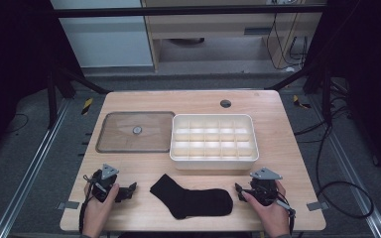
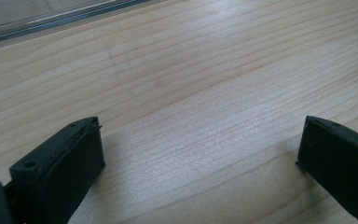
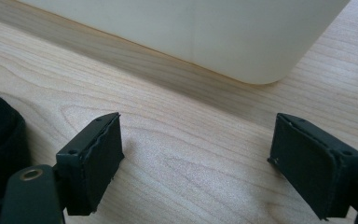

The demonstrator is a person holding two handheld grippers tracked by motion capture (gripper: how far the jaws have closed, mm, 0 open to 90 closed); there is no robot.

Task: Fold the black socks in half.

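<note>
A black sock [image 1: 192, 197] lies flat at the lower middle of the high view, on the table [image 1: 287, 148] just below the white divided box [image 1: 212, 163]. The left gripper [image 1: 130, 191] rests at lower left and the right gripper [image 1: 238, 190] at lower right, one at each end of the sock. Both stand with jaws wide apart and nothing between them; in each gripper view only bare wood shows between the jaws.

The sock is limp, so a pinch at one end would likely leave the rest dragging and catching on the box rim. In the right gripper view the sock's [image 3: 0, 144] cuff sits at the far left edge, outside the jaws, so closing there would probably grab nothing. Pressing too hard into the wood could skid the jaws. The compartments look small; an unfolded sock may spill over the dividers. The clear lid [image 1: 135, 131] at upper left lies well apart and looks safe.
</note>
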